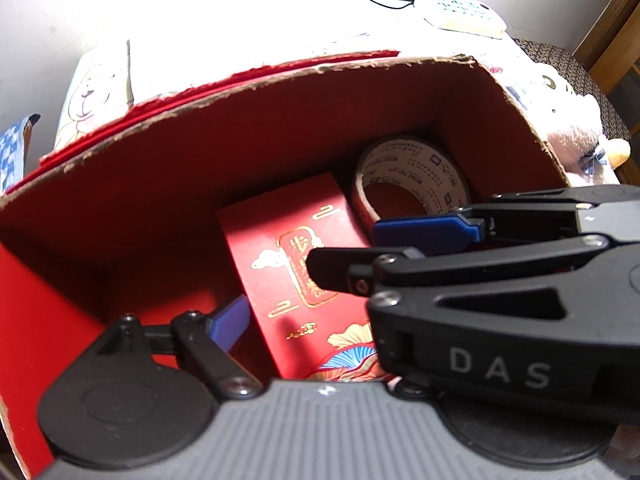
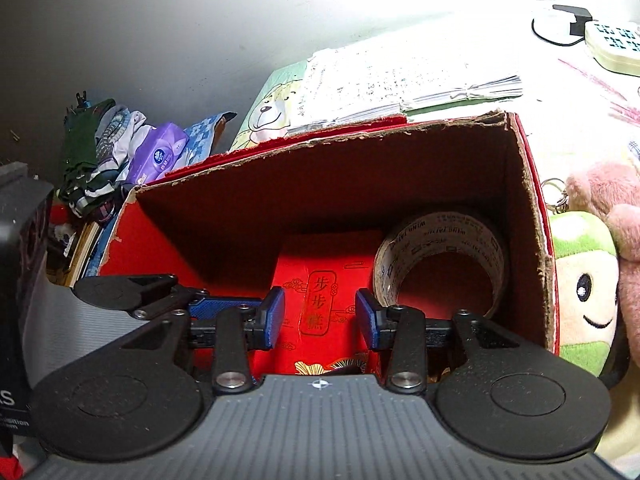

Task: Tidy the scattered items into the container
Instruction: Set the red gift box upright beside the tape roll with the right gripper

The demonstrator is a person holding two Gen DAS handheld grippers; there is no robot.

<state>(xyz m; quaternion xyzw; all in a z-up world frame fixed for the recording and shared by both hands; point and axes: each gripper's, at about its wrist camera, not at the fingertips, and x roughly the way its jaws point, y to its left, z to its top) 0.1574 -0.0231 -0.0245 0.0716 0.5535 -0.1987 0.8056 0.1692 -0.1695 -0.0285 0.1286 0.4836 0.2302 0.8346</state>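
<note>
Both your grippers hover over the open box, nothing held.

The box (image 2: 528,200), red outside with torn brown card edges, holds a red packet (image 2: 320,280) lying flat on its floor and a tape roll (image 2: 436,240) leaning in the right-hand corner, just beside the packet. Your right gripper (image 2: 320,316) sits above the packet, jaws partly open and empty. Your left gripper (image 1: 304,300) has one blue pad (image 1: 228,320) visible at lower left; the right gripper crosses its view, so its opening cannot be judged. Plush toys (image 2: 588,280) press against the box's right wall; papers (image 2: 400,80) lie behind it.
</note>
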